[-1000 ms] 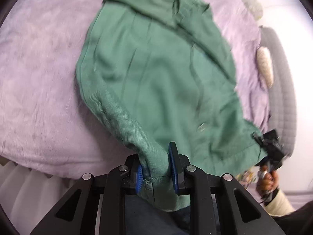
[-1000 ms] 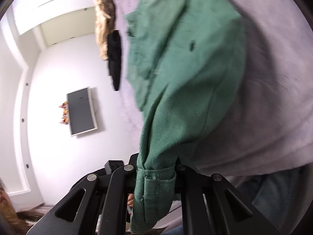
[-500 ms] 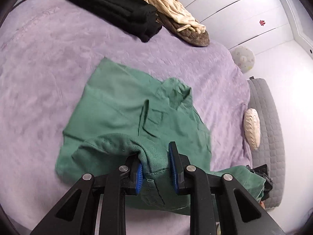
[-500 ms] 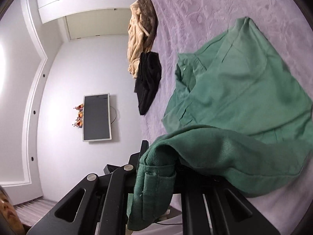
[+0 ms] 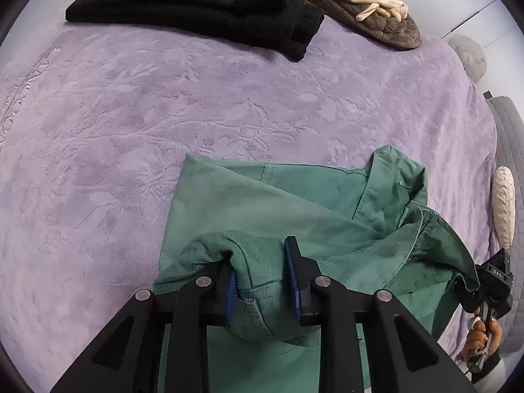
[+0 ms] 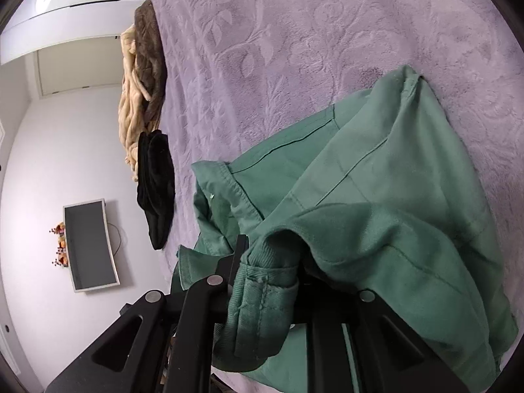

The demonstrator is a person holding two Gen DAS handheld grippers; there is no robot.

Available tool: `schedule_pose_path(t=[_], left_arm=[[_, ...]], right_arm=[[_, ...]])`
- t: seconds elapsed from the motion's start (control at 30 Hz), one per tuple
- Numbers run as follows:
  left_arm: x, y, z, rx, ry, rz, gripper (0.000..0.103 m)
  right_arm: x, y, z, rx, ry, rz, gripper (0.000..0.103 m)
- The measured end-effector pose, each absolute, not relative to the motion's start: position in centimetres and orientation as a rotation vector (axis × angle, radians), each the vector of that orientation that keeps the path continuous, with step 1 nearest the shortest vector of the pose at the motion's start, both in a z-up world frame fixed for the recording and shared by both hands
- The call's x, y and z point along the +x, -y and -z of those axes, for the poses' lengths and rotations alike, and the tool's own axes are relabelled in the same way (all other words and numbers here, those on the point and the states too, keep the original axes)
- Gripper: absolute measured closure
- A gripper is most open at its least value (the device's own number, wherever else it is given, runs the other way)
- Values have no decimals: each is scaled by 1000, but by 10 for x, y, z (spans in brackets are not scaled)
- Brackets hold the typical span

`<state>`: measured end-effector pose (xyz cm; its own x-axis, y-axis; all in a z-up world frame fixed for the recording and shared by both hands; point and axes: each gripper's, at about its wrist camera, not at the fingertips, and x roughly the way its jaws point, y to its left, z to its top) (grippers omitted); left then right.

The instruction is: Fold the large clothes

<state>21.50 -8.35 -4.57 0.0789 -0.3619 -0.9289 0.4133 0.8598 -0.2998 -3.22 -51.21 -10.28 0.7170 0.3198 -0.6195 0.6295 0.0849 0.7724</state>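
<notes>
Green twill cloth is bunching between both grippers: the green garment (image 5: 294,203) is lying folded on the purple bedspread (image 5: 163,114), with its doubled-over hem lifted at two corners. The left gripper (image 5: 262,281) is pointing steeply down at the bed, and its jaws are opening around a thick roll of hem; the blue pads (image 5: 231,294) are still touching the fabric on both sides. The right gripper (image 6: 268,275) is angling down more shallowly, and its jaws are also opening, with a stitched corner of the hem draping between and over them; whether its pads are still pressing the cloth is hard to tell, since the fabric is covering them. In the left wrist view this right gripper (image 5: 488,281) is showing to the right of the left one, with a person's hand (image 5: 481,337) wrapping its handle and the garment's edge hanging from it. Beyond the left gripper, well apart from the garment, a folded black garment (image 5: 203,3) is lying on the bedspread, just beside a beige and brown quilted bundle (image 5: 370,9). Left of the right gripper, a dark screen (image 6: 90,245) is hanging on the white wall.
</notes>
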Motion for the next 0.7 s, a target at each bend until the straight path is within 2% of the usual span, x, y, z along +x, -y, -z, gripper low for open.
schedule_pose_path(t=[0.03, 0.07, 0.1, 0.13, 0.17, 0.2, 0.27, 0.37, 0.4, 0.43, 0.5, 0.7], left_arm=[[218, 82, 48, 38, -1391, 586, 75], [218, 79, 47, 19, -1398, 592, 75], [218, 76, 45, 2, -1398, 601, 72], [216, 72, 41, -9, -1394, 613, 70], [214, 70, 37, -7, -1385, 616, 65], [211, 67, 30, 1, -1363, 615, 38], [206, 58, 9, 52, -1261, 547, 1], [202, 48, -16, 92, -1177, 519, 1], [201, 45, -18, 104, -1168, 497, 1], [200, 45, -17, 125, -1167, 483, 1], [194, 46, -10, 191, -1178, 469, 1], [165, 60, 46, 262, -1340, 541, 1]], right_arm=[[-35, 514, 101, 1518, -799, 286, 59], [-41, 515, 97, 1511, -785, 295, 45], [-46, 518, 90, 1494, -767, 312, 21], [-52, 521, 82, 1475, -741, 319, 19], [-60, 522, 74, 1466, -730, 310, 19], [-65, 523, 67, 1452, -729, 305, 19], [-72, 522, 54, 1412, -733, 306, 19], [-79, 508, 41, 1315, -777, 307, 24], [-80, 502, 40, 1288, -793, 300, 36], [-80, 492, 40, 1251, -824, 289, 53], [-76, 470, 51, 1185, -916, 262, 65], [-40, 436, 99, 977, -1178, 245, 72]])
